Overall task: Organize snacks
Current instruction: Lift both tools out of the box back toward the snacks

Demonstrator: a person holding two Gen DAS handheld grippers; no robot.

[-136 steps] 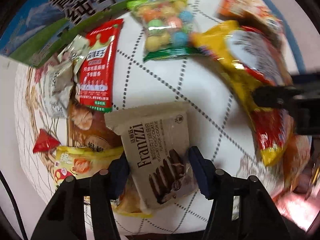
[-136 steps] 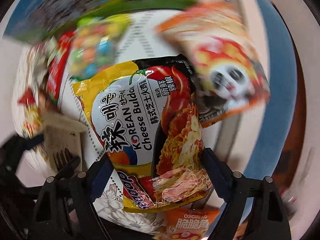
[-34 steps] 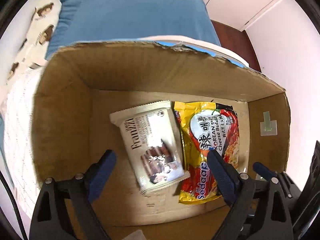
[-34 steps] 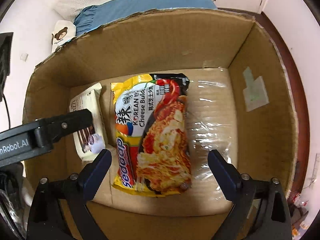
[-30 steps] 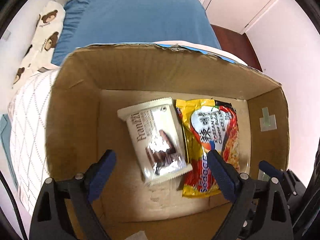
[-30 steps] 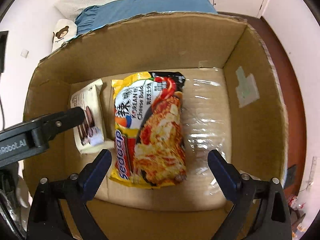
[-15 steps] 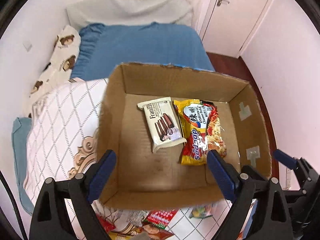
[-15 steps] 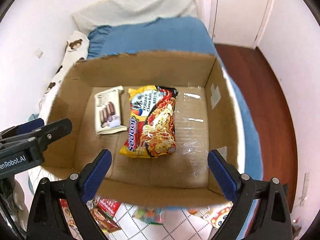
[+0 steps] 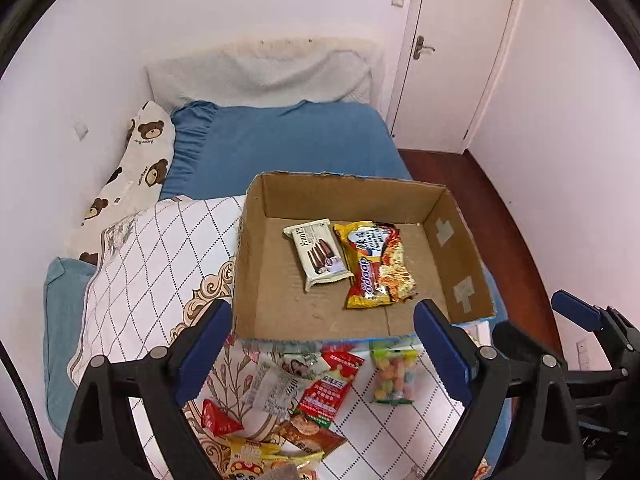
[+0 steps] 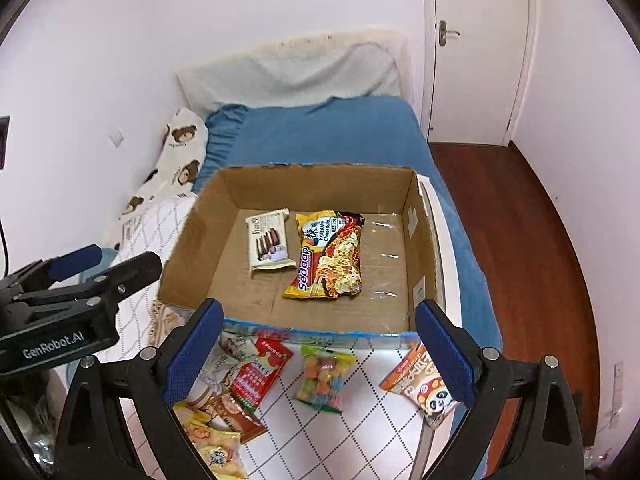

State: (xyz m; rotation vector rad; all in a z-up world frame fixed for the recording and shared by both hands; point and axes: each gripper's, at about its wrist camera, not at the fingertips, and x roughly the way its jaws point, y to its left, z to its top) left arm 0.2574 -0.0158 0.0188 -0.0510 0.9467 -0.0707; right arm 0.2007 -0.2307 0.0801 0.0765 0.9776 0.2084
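Room: white walls, white door (image 10: pixel 476 52) with a lever handle, red-brown wood floor (image 10: pixel 520 240) to the right.
Bed: blue sheet (image 9: pixel 280 140), a teddy-bear print pillow (image 9: pixel 140 160) along the wall, a white diamond-pattern quilt (image 9: pixel 160 260) at the near end.
Cardboard box (image 9: pixel 256 240): sits open-topped on the bed, far side of the loose snacks; two packets lie flat inside, side by side and touching.
Noodle packet (image 10: pixel 330 256): yellow and red, reads "sedaap" and "KOREAN Cheese Buldak" (partly legible); long axis runs near-to-far, the "sedaap" end nearest.
Wafer packet (image 10: pixel 269 244): cream, reads "Franzzi", left of the noodles, long axis also near-to-far.
Loose snacks: a candy bag (image 10: pixel 322 378) of coloured balls, a panda packet (image 10: pixel 424 384), a red packet (image 10: pixel 258 376), all on the quilt just before the box.
Left gripper (image 9: pixel 322 346): fingers spread wide, nothing between them ("GenRobot.AI" printed on its body).
Right gripper (image 10: pixel 316 344): fingers spread wide, empty.
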